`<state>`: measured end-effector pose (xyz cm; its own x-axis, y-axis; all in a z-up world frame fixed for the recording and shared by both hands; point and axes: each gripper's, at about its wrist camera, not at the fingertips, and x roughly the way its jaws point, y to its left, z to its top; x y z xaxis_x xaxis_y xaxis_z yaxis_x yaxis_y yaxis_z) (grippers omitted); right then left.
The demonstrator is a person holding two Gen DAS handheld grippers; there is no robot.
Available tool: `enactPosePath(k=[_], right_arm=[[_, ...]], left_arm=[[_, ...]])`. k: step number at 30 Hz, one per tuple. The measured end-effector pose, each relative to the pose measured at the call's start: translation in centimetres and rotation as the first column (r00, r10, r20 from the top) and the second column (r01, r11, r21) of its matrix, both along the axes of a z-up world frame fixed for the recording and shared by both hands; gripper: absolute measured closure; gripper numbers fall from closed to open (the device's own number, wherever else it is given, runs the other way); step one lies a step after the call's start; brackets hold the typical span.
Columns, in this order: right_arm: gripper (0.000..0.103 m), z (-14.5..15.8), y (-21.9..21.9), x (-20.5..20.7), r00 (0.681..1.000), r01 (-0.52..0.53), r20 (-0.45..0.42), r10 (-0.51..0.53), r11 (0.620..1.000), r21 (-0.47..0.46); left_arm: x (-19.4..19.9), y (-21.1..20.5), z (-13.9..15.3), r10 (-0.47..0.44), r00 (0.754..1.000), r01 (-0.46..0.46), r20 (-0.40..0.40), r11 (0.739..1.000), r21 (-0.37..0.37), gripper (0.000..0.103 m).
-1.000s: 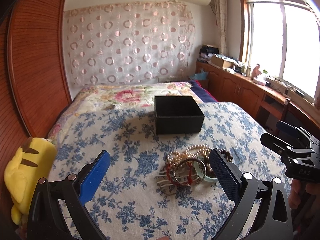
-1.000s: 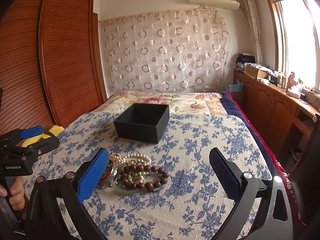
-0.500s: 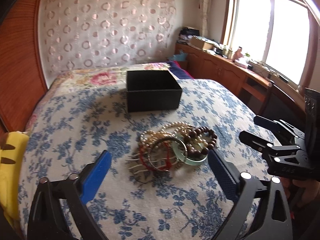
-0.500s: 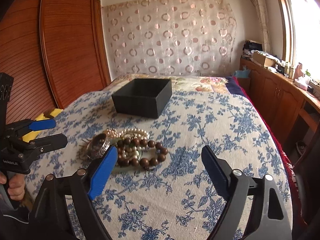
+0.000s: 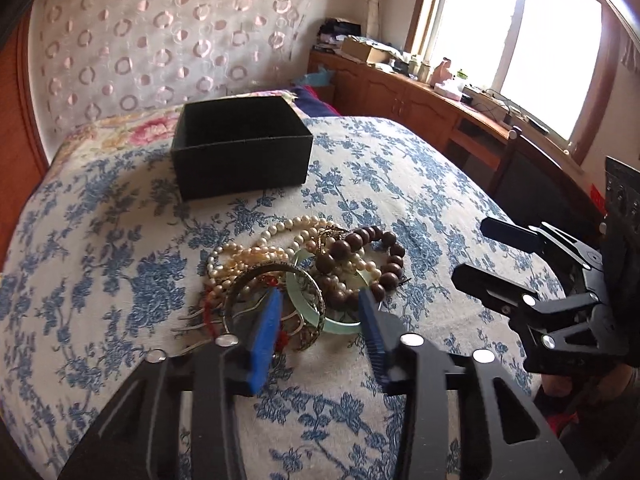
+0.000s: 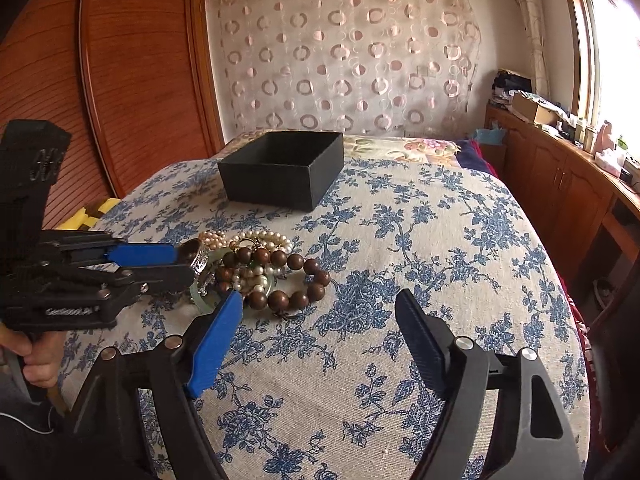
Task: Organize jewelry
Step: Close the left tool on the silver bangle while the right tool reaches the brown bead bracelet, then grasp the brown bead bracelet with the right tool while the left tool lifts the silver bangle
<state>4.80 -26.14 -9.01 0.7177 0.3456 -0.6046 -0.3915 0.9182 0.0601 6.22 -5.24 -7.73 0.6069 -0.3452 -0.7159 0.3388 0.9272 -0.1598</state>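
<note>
A pile of jewelry lies on the blue-flowered cloth: a pearl necklace (image 5: 256, 254), a brown bead bracelet (image 5: 380, 256), a pale green bangle (image 5: 340, 322) and a patterned metal bangle (image 5: 308, 288). An open black box (image 5: 240, 152) stands behind the pile. My left gripper (image 5: 318, 306) is half closed, its fingers on either side of the metal and green bangles at the pile's near edge. In the right wrist view the left gripper (image 6: 182, 264) reaches the pile (image 6: 260, 272) from the left. My right gripper (image 6: 320, 320) is open and empty, right of the pile.
The cloth-covered bed (image 6: 400, 240) drops off at its right side toward wooden cabinets (image 6: 560, 184) under a window. A wooden wardrobe (image 6: 132, 80) stands on the left. A yellow plush toy (image 6: 88, 212) lies at the bed's left edge.
My left gripper has moved forward onto the jewelry pile and its fingers have narrowed around the bangles. My right gripper has come nearer the pile and stays open.
</note>
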Motion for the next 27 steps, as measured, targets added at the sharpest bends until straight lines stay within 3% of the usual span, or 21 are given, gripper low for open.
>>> enactPosePath(k=[7,11,15,19,27], right_arm=[[0.022,-0.6,-0.1,0.4,1.000,-0.007,-0.020,0.007,1.000,-0.007],[0.027,-1.1,0.1,1.1,0.999,-0.023,-0.036,0.022,1.000,-0.021],[0.044,-1.2,0.4,2.2,0.999,-0.034,-0.034,0.033,0.998,-0.058],[0.054,-1.2,0.6,3.6,0.997,-0.063,-0.053,0.060,0.996,-0.060],[0.070,-2.1,1.8,7.5,0.979,-0.137,-0.162,0.122,0.987,-0.086]], left_arm=[[0.6,0.3,-0.4,-0.006,1.000,0.006,-0.016,1.000,-0.015,0.098],[-0.1,0.6,0.0,-0.007,1.000,0.007,0.001,1.000,-0.027,0.099],[-1.1,0.7,0.7,-0.009,1.000,0.010,0.026,0.999,-0.046,0.099],[-1.8,0.8,1.3,-0.005,0.999,0.008,0.051,0.999,-0.049,0.099],[-2.3,1.4,1.9,0.024,0.997,-0.019,0.076,0.998,-0.057,0.099]])
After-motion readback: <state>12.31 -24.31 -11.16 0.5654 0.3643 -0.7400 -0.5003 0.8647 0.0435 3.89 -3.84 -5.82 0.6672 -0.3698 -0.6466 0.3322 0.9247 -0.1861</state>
